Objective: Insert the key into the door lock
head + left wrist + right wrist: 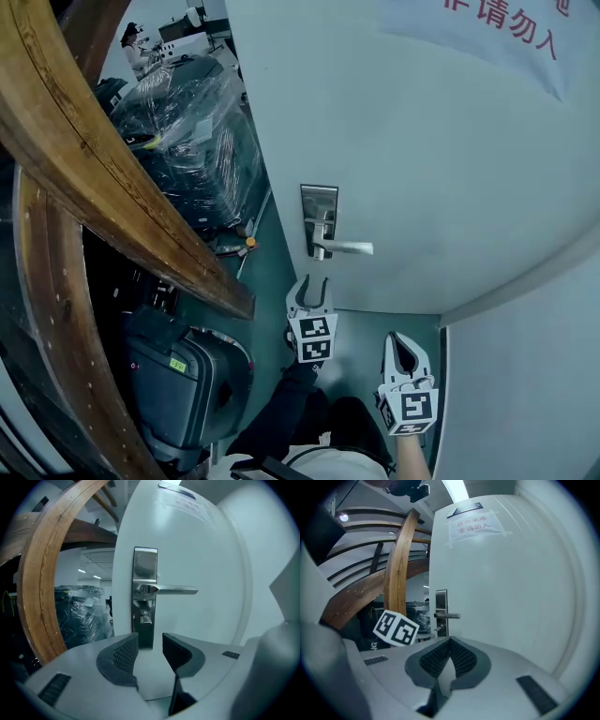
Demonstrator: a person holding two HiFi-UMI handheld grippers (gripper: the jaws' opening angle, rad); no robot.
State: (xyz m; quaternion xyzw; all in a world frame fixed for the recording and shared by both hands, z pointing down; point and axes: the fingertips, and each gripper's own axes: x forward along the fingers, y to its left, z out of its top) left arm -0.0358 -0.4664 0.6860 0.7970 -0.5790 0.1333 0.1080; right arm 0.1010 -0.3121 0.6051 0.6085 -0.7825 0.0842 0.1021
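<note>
A steel lock plate (319, 217) with a lever handle (345, 247) is set in the pale grey door (441, 159). In the left gripper view a small silvery key (144, 618) sticks out of the cylinder under the handle (168, 590). My left gripper (150, 641) points at the plate from just below it, jaws open with nothing between them. In the head view the left gripper (312, 281) hangs under the handle. My right gripper (403, 349) is lower and to the right, clear of the door, its jaws shut tip to tip (450, 643) and empty.
A curved wooden beam (94, 159) runs down the left side. Plastic-wrapped goods (197, 141) and a dark case (178, 384) stand beyond the door's edge. A paper notice (497, 28) is taped high on the door. A pale wall (525, 375) closes the right.
</note>
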